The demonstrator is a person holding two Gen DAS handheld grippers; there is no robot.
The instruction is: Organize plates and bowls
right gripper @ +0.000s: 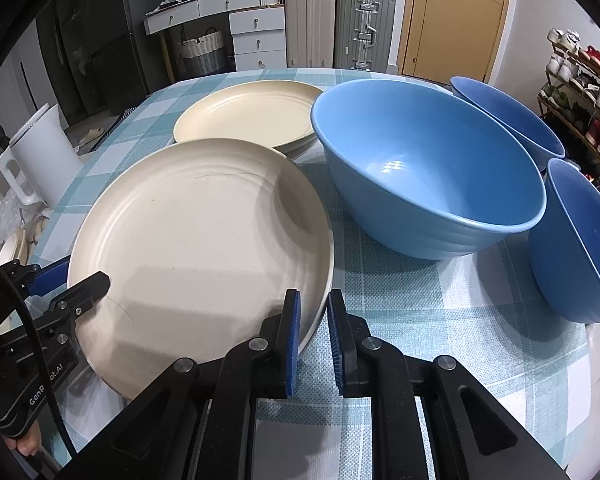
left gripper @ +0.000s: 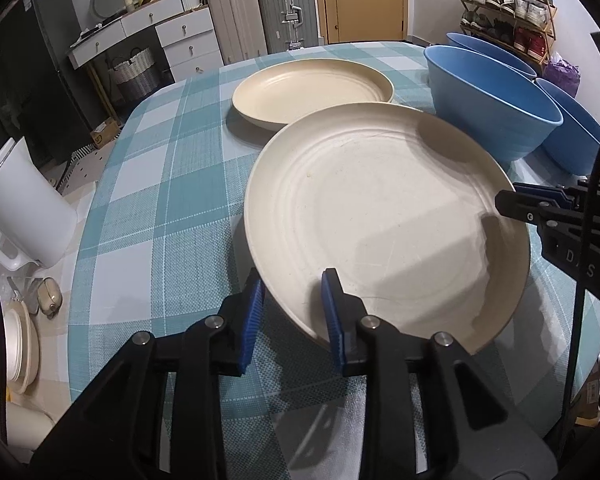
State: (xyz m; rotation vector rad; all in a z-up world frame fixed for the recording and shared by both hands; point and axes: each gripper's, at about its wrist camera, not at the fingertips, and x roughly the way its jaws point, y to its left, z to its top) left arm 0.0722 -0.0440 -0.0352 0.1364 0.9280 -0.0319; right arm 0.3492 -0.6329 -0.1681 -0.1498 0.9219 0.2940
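Observation:
A cream plate (left gripper: 380,216) (right gripper: 196,240) is held tilted above the checked tablecloth, its far edge over a second cream plate (left gripper: 312,92) (right gripper: 248,114) lying flat behind it. My left gripper (left gripper: 294,312) (right gripper: 72,280) straddles the near plate's rim, jaws a little apart. My right gripper (right gripper: 314,340) (left gripper: 512,200) is shut on the opposite rim. A large light blue bowl (left gripper: 488,116) (right gripper: 428,168) stands to the right. Two darker blue bowls (right gripper: 508,120) (right gripper: 572,240) stand behind and beside it.
The table (left gripper: 152,208) has a teal checked cloth. A white kettle (left gripper: 24,204) (right gripper: 40,156) stands off its left edge. Suitcases (right gripper: 340,28), drawers and a shoe rack (left gripper: 508,12) line the far wall.

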